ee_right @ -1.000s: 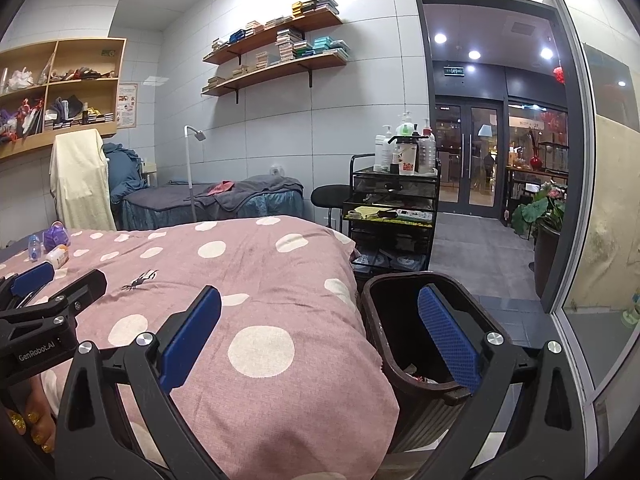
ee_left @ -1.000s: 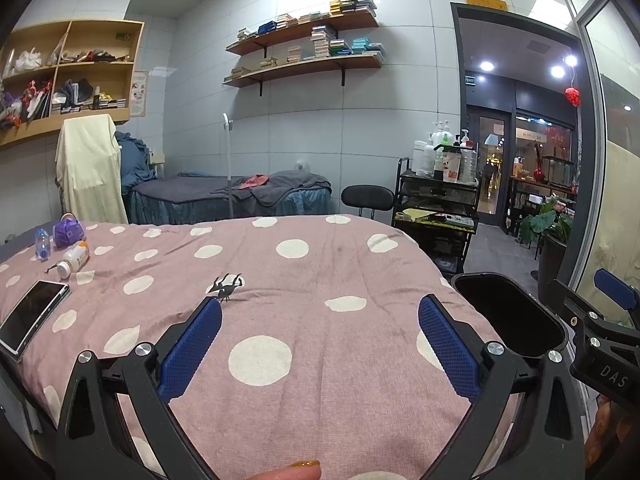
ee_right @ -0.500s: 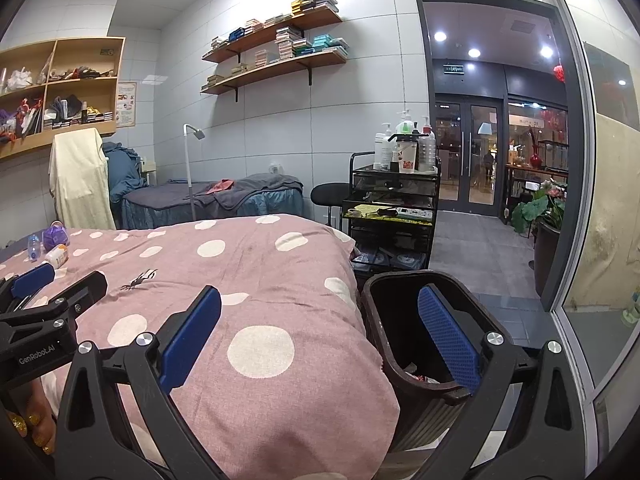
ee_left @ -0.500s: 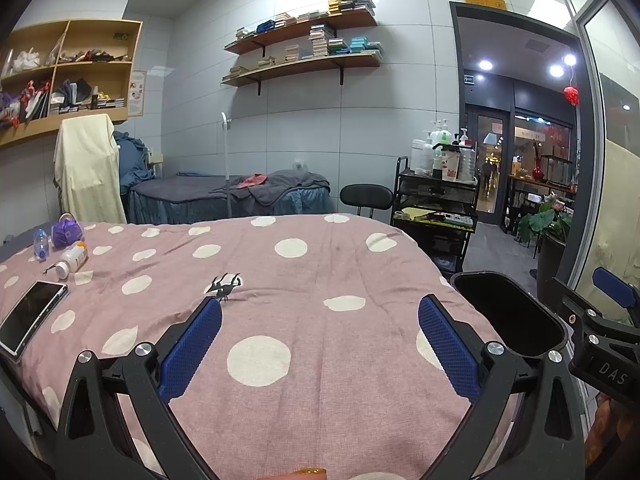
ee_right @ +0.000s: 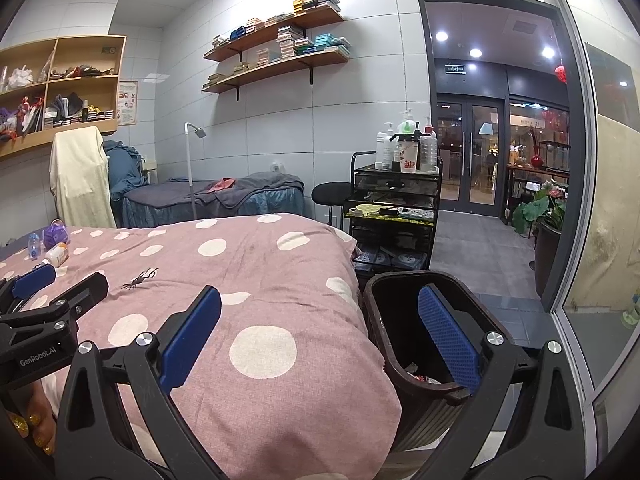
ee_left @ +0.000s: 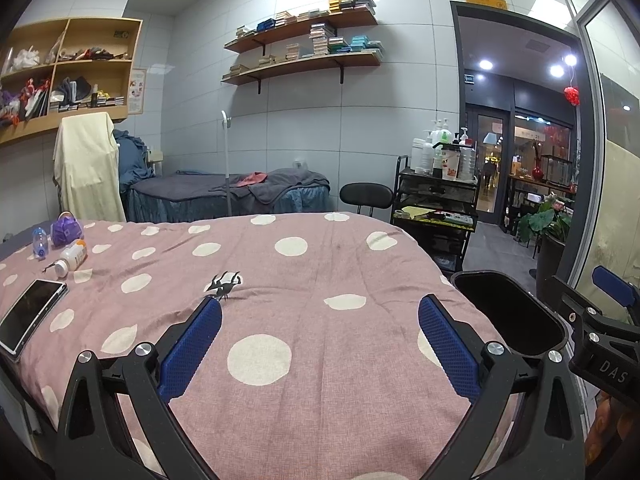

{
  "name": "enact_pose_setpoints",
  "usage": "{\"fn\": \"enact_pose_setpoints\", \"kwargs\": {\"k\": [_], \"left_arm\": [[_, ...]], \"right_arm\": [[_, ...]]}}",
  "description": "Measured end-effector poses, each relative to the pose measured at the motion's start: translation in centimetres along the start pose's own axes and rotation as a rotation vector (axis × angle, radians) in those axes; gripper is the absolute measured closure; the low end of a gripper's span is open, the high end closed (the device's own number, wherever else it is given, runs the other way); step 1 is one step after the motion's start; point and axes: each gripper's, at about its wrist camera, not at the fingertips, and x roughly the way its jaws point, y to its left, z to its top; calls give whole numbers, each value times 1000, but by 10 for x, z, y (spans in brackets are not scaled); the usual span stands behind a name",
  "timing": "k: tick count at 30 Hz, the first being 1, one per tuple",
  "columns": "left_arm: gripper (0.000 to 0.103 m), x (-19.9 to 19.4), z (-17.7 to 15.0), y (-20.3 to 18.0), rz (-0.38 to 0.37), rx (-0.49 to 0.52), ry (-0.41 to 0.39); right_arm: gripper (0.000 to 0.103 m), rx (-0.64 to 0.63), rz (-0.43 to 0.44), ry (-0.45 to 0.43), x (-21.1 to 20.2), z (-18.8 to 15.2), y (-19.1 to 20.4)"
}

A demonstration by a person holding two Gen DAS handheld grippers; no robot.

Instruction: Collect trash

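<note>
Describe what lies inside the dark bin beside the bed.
In the right wrist view, the bin holds a few scraps of rubbish near the bottom. The right gripper and the rim hide the rest.

A matt, woven pink cloth bedspread with pale dots covers the bed. Each hand-held gripper, left and right, shows matt black plastic arms, dimpled blue rubbery pads and bright metal screws. The dark waste bin looks ribbed plastic. A phone lies glossy; wall tiles gleam smooth.
</note>
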Motion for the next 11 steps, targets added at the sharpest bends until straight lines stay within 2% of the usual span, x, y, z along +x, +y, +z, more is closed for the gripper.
{"fn": "enact_pose_setpoints", "kwargs": {"k": [11], "left_arm": [[6,2,-1,2,-4,0,5]], "right_arm": [[6,6,1,7,1,1,0]]}}
